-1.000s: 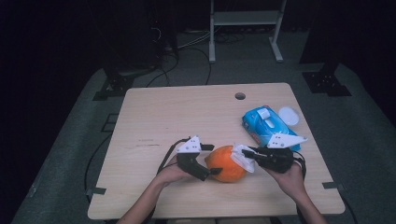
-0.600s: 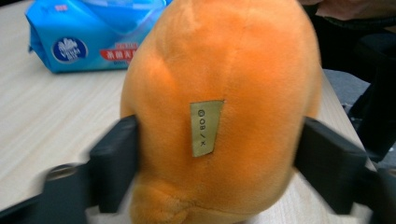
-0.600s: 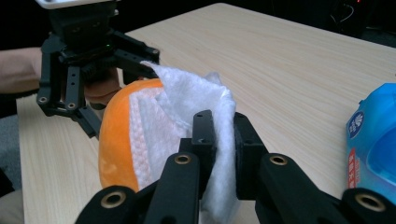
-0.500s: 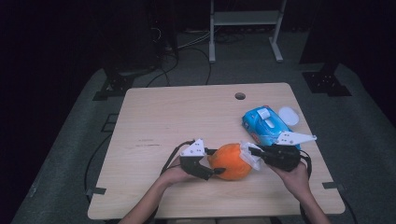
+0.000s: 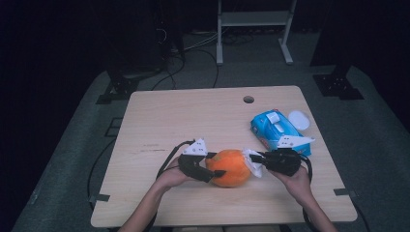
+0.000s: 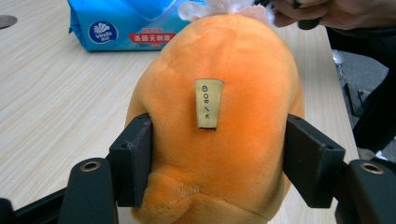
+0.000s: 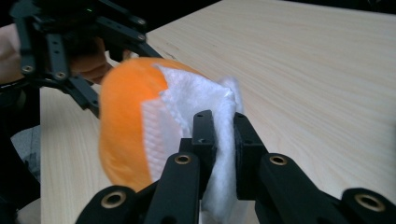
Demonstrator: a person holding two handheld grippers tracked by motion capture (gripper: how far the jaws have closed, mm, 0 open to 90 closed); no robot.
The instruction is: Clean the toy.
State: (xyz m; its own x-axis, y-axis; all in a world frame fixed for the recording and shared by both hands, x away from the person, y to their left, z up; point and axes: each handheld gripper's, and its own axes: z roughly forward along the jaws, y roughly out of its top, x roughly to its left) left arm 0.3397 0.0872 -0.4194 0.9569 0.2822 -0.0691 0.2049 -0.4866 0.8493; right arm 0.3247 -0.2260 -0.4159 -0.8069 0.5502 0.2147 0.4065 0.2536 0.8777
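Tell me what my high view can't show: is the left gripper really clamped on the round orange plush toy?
Observer: Yes. In the left gripper view the left gripper has just closed in, and its pads press into both sides of the round orange plush toy.
Operator: Report anything on the toy.
Observer: A small beige fabric label with printed care symbols sits on the side facing that camera.
Operator: Check the right gripper.
Observer: The right gripper is shut on a white textured wipe laid against the toy.
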